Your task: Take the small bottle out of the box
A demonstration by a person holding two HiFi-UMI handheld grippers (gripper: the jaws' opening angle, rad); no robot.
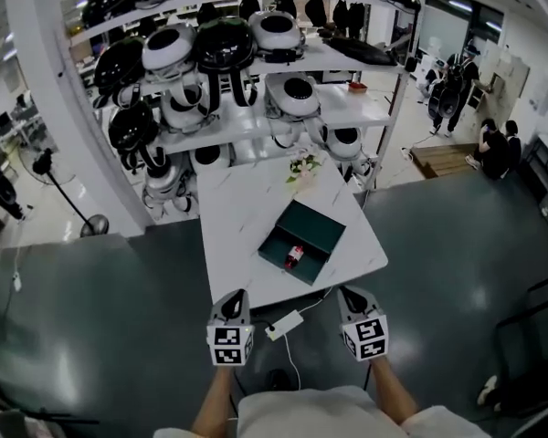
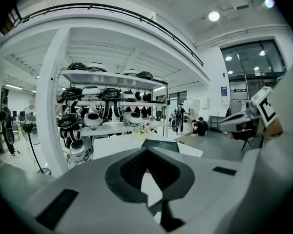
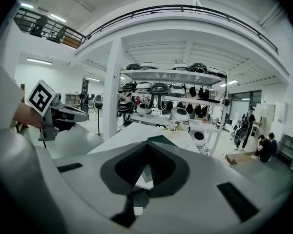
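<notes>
- Two handheld grippers hang at the near edge of a white table (image 1: 233, 208), seen from above: the left gripper (image 1: 240, 294) and the right gripper (image 1: 347, 291)
- Each gripper has its jaws closed together, with nothing between them
- One dark green box (image 1: 318, 224) sits open on the table beyond the grippers and well apart from both, a little towards the right
- The small bottle (image 1: 294, 256) lies on its side inside the box, close to the near wall, and shows red at its middle
- The bottle is tiny in this view, so which end carries the cap cannot be told
- The step in hand looks like the approach; nothing has been grasped yet and the whole task is still ahead
- To do it well, open the right gripper's jaws before reaching the box, since that gripper seems better lined up with it
- Come down over the low near wall and close the jaws across the bottle's narrow width, not along its length
- Lift straight up until the bottle clears the walls, so it does not drag the box along
- The left gripper could steady the box's edge if the box looks likely to slide
- A white plug block (image 1: 284, 325) with a cable lies at the table's near edge between the grippers; pass above it so as not to snag the cable
</notes>
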